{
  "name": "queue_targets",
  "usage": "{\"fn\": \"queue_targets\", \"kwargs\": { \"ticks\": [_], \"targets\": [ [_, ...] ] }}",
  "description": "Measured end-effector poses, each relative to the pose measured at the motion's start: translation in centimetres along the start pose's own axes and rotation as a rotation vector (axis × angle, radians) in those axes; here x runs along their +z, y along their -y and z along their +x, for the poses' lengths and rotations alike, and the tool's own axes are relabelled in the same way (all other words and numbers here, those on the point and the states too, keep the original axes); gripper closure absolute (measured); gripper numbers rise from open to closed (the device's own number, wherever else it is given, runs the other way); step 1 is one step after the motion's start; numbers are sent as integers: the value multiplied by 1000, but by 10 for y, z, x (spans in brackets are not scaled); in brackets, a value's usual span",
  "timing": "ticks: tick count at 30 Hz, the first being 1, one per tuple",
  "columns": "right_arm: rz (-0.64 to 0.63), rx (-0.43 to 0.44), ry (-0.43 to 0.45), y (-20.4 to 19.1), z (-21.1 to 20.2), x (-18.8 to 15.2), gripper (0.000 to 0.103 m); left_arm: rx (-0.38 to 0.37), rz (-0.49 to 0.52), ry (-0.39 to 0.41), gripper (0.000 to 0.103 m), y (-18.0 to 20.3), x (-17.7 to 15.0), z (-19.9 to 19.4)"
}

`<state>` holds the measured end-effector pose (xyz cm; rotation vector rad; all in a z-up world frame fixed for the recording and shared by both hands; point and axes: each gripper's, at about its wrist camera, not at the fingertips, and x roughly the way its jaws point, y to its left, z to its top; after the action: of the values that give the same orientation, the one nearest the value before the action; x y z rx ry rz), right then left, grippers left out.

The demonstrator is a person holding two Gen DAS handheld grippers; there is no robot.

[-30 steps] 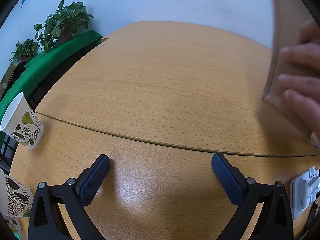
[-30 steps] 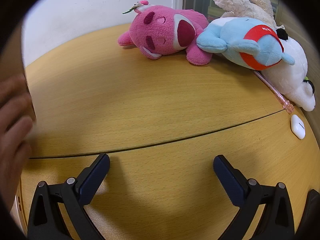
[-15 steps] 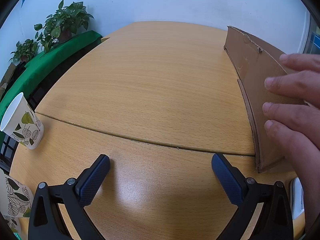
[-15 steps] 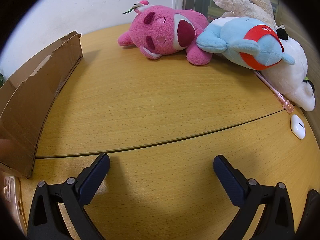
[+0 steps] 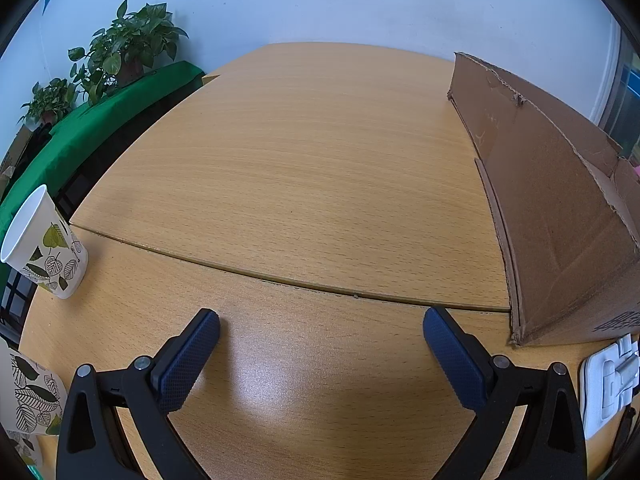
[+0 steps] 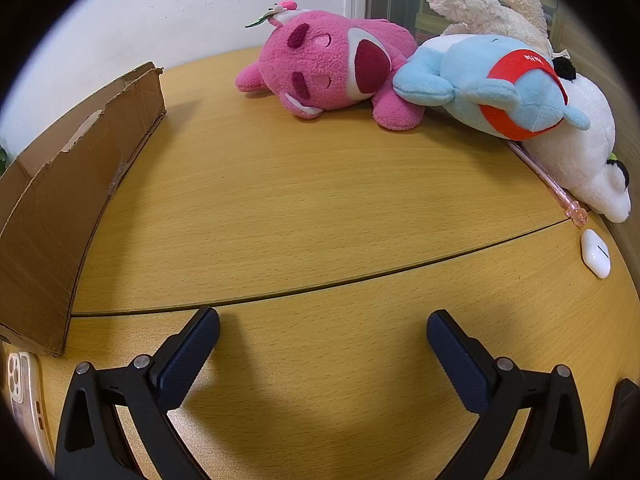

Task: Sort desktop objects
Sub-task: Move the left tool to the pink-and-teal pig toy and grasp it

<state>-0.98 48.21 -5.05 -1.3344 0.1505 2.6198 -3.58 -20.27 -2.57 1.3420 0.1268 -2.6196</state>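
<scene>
Left gripper (image 5: 321, 330) and right gripper (image 6: 322, 330) low over the tabletop (image 6: 304, 208), jaws spread wide, holding nothing. Cardboard box (image 5: 560, 208) standing between them. Plush toys (image 6: 328, 68) piled at the far right corner; earbud case (image 6: 596, 254) near the right edge; cup (image 5: 44, 244) at the left edge.

Wooden table (image 5: 320, 168) – cardboard box (image 5: 560, 208), paper cup (image 5: 44, 248), plush toys (image 6: 328, 68), phone (image 6: 24, 396), earbud case (image 6: 596, 254).

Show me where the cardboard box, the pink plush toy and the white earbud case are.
cardboard box (image 5: 560, 216), left wrist view, its side wall.
pink plush toy (image 6: 320, 68), right wrist view, its face.
white earbud case (image 6: 595, 253), right wrist view, its top.
</scene>
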Motion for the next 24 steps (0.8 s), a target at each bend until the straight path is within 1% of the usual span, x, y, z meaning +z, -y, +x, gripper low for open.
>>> {"fn": "queue_targets", "kwargs": {
  "ticks": [5, 7, 9, 10, 11, 12, 14, 15, 17, 18, 19, 21, 23, 24],
  "targets": [
    [3, -2, -1, -2, 3, 4, 0, 0, 0, 0, 0, 0, 0, 0],
    [-11, 9, -1, -2, 1, 2, 0, 1, -1, 0, 0, -1, 0, 0],
    [-42, 27, -36, 1, -4, -4, 0, 1, -2, 0, 0, -1, 0, 0],
    [-42, 19, -59, 5, -8, -9, 1, 1, -1, 0, 0, -1, 0, -1],
    [-40, 6, -62, 14, -11, -9, 1, 1, -1, 0, 0, -1, 0, -1],
    [-37, -6, -43, 21, -26, -15, 1, 1, -1, 0, 0, -1, 0, -1],
    [-31, 9, 4, 33, -64, -27, 1, 1, -1, 0, 0, -1, 0, -1],
    [-32, 23, 38, 39, -90, -33, 1, 2, 0, -1, 0, -1, 0, -1],
    [-45, 49, 117, 45, -148, -44, 1, -18, 14, -51, 0, 0, -1, -4],
    [-50, 65, 144, 46, -169, -49, 1, -43, 16, -79, 2, 0, -3, -9],
    [-56, 95, 170, 44, -192, -53, 0, -87, 1, -80, 4, -1, -8, -20],
    [-73, 186, 203, 31, -232, -63, 1, -204, -22, -52, 3, -1, -20, -55],
    [-110, 287, 208, 2, -251, -70, 0, -304, -53, -23, 3, 0, -30, -95],
    [-145, 339, 197, -21, -255, -74, 0, -357, -59, -14, 2, 2, -37, -115]
  ]
}}
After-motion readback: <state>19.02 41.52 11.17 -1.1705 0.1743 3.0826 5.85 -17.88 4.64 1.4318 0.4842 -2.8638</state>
